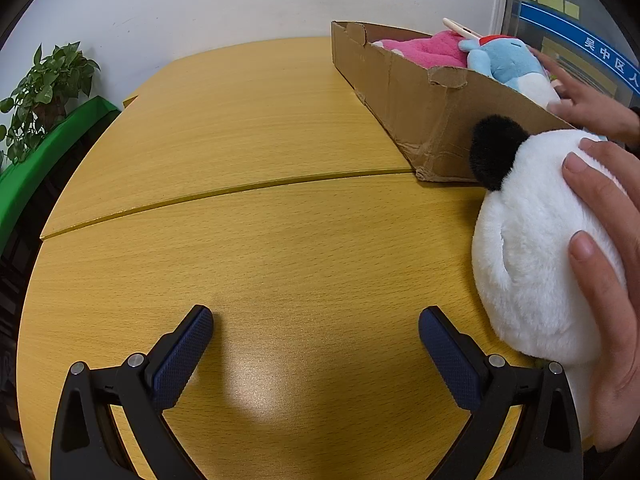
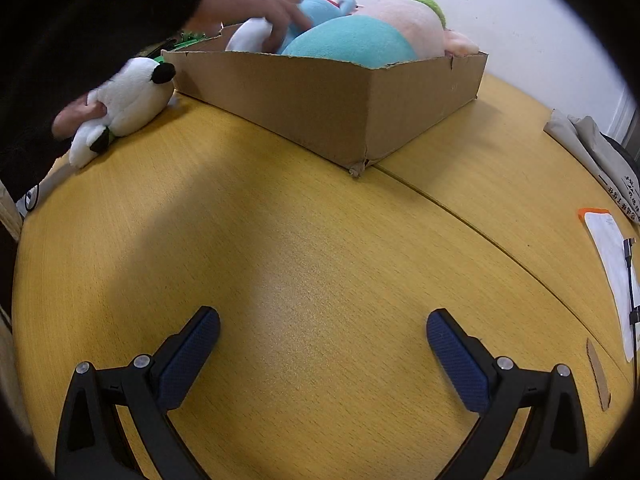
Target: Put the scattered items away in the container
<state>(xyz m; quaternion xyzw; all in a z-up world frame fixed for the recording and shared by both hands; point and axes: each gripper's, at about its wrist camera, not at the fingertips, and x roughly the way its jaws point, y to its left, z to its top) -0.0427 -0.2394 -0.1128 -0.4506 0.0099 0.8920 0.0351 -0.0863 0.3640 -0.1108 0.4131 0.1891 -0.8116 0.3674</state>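
Tools idle: left tool [image 1: 316, 330] and right tool [image 2: 323, 332] hover wide and empty over the desk [image 2: 320, 240] while a bare hand [image 1: 608, 264] holds the white plush [image 1: 532, 240] beside the cardboard box [image 2: 332, 100], apparently staging it for pickup.

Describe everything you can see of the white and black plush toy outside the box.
The white plush toy is soft and furry, with a rounded white body and black fuzzy ears. It lies on its side on the wooden table, outside the cardboard box and close to its wall. A bare hand presses on it; neither claw touches it.
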